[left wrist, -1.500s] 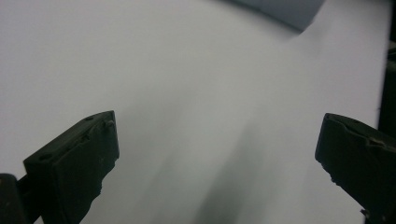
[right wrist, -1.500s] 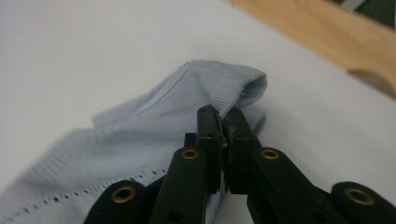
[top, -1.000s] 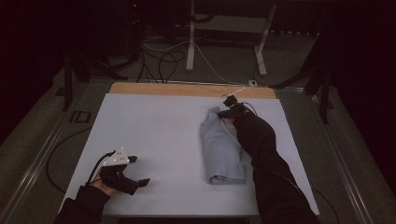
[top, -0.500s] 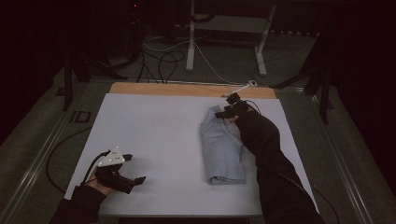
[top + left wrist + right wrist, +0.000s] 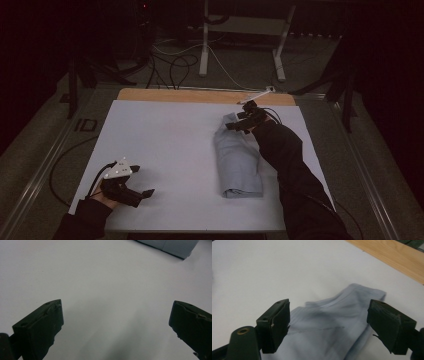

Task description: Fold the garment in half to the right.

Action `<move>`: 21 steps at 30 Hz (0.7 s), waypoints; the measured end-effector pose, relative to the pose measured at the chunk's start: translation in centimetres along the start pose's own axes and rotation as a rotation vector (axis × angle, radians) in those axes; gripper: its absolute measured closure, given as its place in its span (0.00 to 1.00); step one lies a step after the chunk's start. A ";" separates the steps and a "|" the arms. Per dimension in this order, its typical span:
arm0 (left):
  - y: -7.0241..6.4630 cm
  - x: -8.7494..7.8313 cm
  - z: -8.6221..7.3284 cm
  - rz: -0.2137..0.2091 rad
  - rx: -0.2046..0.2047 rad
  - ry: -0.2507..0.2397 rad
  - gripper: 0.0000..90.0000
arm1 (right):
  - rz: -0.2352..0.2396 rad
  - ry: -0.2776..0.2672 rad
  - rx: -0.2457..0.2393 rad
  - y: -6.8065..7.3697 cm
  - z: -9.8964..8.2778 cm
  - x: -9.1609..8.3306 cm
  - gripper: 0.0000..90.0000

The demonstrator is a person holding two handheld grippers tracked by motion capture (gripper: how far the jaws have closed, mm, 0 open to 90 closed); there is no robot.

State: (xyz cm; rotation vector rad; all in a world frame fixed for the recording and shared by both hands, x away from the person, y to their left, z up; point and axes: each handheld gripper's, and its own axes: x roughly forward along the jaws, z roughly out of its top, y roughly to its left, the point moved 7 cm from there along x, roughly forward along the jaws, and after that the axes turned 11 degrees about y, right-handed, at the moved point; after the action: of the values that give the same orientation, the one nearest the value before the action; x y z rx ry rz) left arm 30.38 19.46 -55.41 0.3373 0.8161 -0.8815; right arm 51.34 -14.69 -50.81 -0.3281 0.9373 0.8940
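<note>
Room's pretty dark tbh. White rectangular table top [image 5: 165, 150] w/ a light wooden strip [image 5: 175, 95] along its far edge. Grey carpeted floor [image 5: 310, 65] behind, black cables [image 5: 170, 65] tangled on it, plus a white metal stand frame [image 5: 205, 45] further back.

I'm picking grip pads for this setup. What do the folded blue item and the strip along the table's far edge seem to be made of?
The folded blue item looks like soft, matte woven or knit fabric: fine ribbing, limp creases, a rolled fold at its near end. The strip along the table's far edge looks like light wood or wood-look laminate, with visible grain; which one is unclear.
</note>
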 end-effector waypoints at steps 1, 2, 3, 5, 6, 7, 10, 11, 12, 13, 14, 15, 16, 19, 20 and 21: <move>0.0 0.0 0.0 0.001 -0.001 0.001 0.01 | 0.000 -0.003 -0.008 0.3 0.0 -0.2 0.21; 0.0 0.0 0.0 0.000 0.000 -0.001 0.01 | -0.002 -0.007 -0.022 0.6 -0.1 -0.4 0.22; -0.1 -0.1 0.1 -0.002 0.001 -0.003 0.01 | -0.001 -0.009 -0.028 0.8 -0.1 -0.6 0.23; -0.1 -0.2 0.1 -0.001 0.007 -0.003 0.01 | 0.018 -0.013 -0.036 1.5 -0.3 -1.0 0.23; -0.1 -0.2 0.1 0.000 0.005 -0.005 0.01 | 0.019 -0.015 -0.043 1.7 -0.4 -1.2 0.23; 0.0 -0.2 0.1 -0.001 0.003 -0.006 0.01 | 0.022 -0.014 -0.055 2.1 -0.5 -1.3 0.21; 0.0 -0.2 0.1 -0.001 0.006 -0.003 0.01 | 0.054 -0.014 -0.083 3.3 -1.0 -1.7 0.20; 0.0 -0.2 0.1 -0.001 0.006 -0.003 0.01 | 0.060 -0.014 -0.091 3.6 -1.2 -1.8 0.21; -0.1 -0.2 0.1 0.000 0.005 -0.004 0.01 | 0.066 -0.020 -0.094 4.1 -1.3 -2.0 0.23; -0.1 -0.2 0.1 -0.002 0.006 -0.006 0.01 | 0.073 -0.029 -0.103 4.3 -1.5 -2.2 0.24; -0.1 -0.2 0.1 0.000 0.008 -0.005 0.01 | 0.079 -0.035 -0.107 4.6 -1.6 -2.3 0.26; -0.1 -0.2 0.2 -0.001 0.009 -0.004 0.01 | 0.082 -0.035 -0.110 4.9 -1.8 -2.4 0.29; -0.1 -0.2 0.2 -0.003 0.009 -0.006 0.01 | 0.081 -0.037 -0.117 5.1 -1.9 -2.5 0.34; -0.1 -0.2 0.1 -0.004 0.010 -0.003 0.01 | 0.092 -0.046 -0.130 6.0 -2.5 -2.8 0.42; -0.2 -0.2 0.1 -0.006 0.010 -0.004 0.01 | 0.093 -0.046 -0.140 6.3 -2.7 -2.8 0.44; -0.2 -0.2 0.1 -0.009 0.008 -0.005 0.01 | 0.087 -0.043 -0.144 6.5 -2.9 -2.9 0.49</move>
State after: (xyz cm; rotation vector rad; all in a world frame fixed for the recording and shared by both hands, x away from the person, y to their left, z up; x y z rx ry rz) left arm 30.24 19.41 -55.18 0.3383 0.8104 -0.8940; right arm 43.79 -13.92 -49.37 -0.3923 0.8539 1.0475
